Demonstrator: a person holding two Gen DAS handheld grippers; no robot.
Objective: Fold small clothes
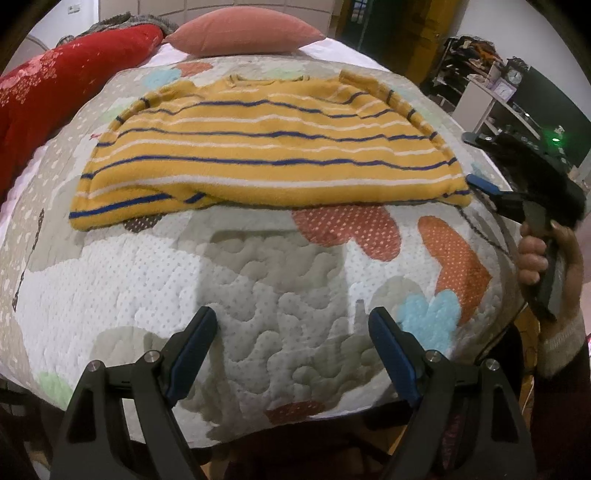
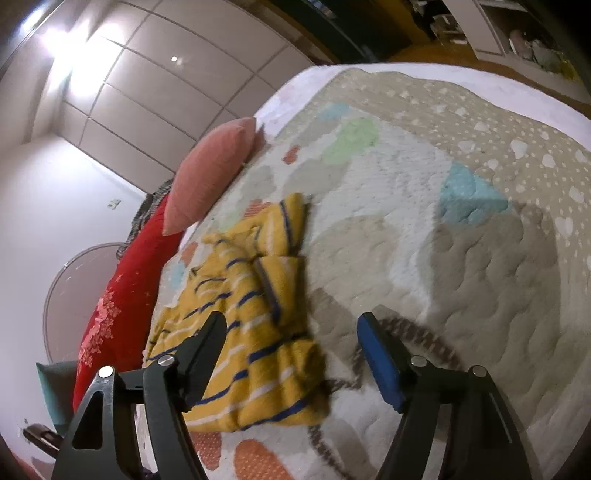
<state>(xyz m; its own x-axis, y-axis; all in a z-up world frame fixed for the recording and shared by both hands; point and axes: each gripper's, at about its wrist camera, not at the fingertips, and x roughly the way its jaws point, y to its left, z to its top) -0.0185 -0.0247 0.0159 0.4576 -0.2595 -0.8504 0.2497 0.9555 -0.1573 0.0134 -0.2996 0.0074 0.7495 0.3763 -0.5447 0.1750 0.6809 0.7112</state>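
A small yellow sweater (image 1: 266, 147) with blue and white stripes lies flat on the patterned quilt (image 1: 258, 295), its sleeves folded in and its neck at the far side. My left gripper (image 1: 291, 325) is open and empty, held above the quilt well in front of the sweater's near hem. My right gripper (image 1: 480, 188) shows at the right of the left wrist view, next to the sweater's near right corner. In the right wrist view the sweater (image 2: 255, 332) lies just beyond the open, empty right gripper (image 2: 291, 332), its left finger over the cloth.
A pink pillow (image 1: 243, 33) and a red blanket (image 1: 55, 88) lie at the head and left side of the bed. Shelves and a desk (image 1: 498, 92) stand beyond the bed's right edge. A white wardrobe (image 2: 166, 85) is behind the pillow.
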